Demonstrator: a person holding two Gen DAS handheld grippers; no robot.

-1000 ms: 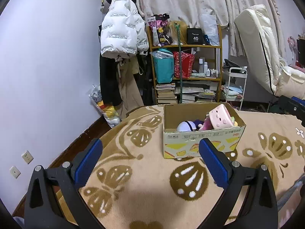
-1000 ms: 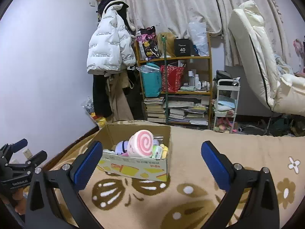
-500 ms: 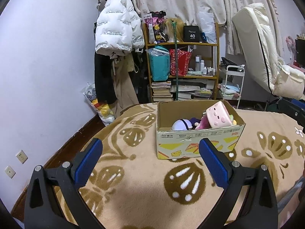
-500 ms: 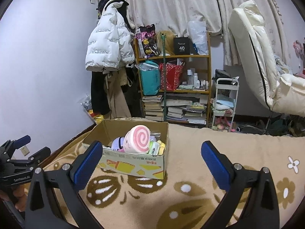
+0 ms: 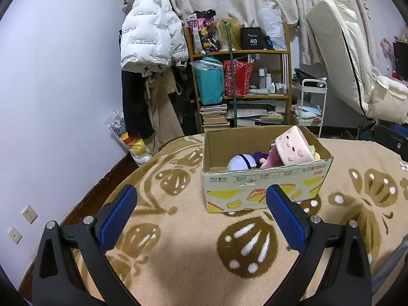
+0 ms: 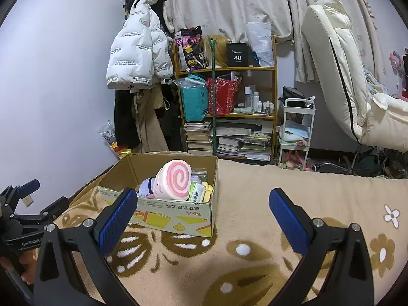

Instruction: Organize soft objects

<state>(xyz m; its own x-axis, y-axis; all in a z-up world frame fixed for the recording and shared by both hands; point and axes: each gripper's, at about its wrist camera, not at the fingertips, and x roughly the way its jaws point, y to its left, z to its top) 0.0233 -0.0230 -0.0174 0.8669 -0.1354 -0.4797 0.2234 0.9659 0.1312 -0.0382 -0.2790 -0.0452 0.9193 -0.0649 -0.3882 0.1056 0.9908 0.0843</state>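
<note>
A cardboard box (image 5: 257,191) (image 6: 165,210) stands on the beige patterned blanket (image 5: 183,242) (image 6: 267,204). It holds soft toys: a pink roll-cake plush (image 5: 293,149) (image 6: 174,181), a white and purple plush (image 5: 241,162) and a yellow-green one (image 6: 201,191). My left gripper (image 5: 201,213) is open and empty, in front of the box. My right gripper (image 6: 204,215) is open and empty, to the right of the box. The left gripper also shows in the right wrist view (image 6: 23,214).
A wall (image 5: 51,102) runs along the left. A coat rack with a white puffer jacket (image 5: 148,43), a cluttered shelf (image 5: 239,81), a small white cart (image 5: 309,107) and a cream recliner (image 5: 357,63) stand beyond the bed.
Both grippers have drawn back slightly from the box, which sits a little farther and more to the left in both views. Both stay open and empty.
</note>
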